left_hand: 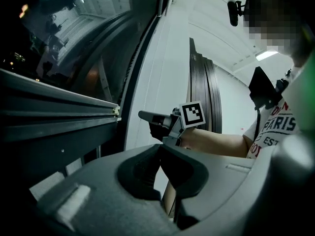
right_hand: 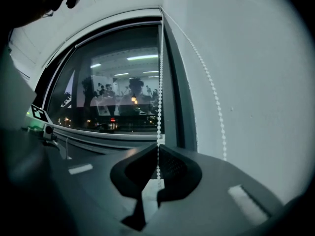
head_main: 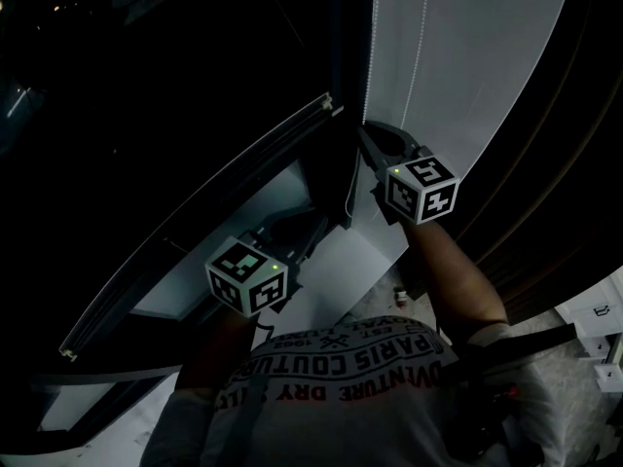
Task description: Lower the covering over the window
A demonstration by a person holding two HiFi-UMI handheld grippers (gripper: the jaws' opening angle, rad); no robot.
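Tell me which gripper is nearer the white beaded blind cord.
Right. The right gripper clamps the white beaded blind cord; the left gripper sits apart to its left, shut, empty.

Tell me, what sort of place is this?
Probably an office or lab at night: a big dark window reflecting ceiling strip lights, a plain white wall, and a blind's bead chain hanging by the frame.

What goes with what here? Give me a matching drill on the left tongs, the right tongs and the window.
Things:
1 left tongs
2 right tongs
3 window

States:
a dark, with reflections
b shut, empty
c shut on chain

Pairs: 1-b, 2-c, 3-a
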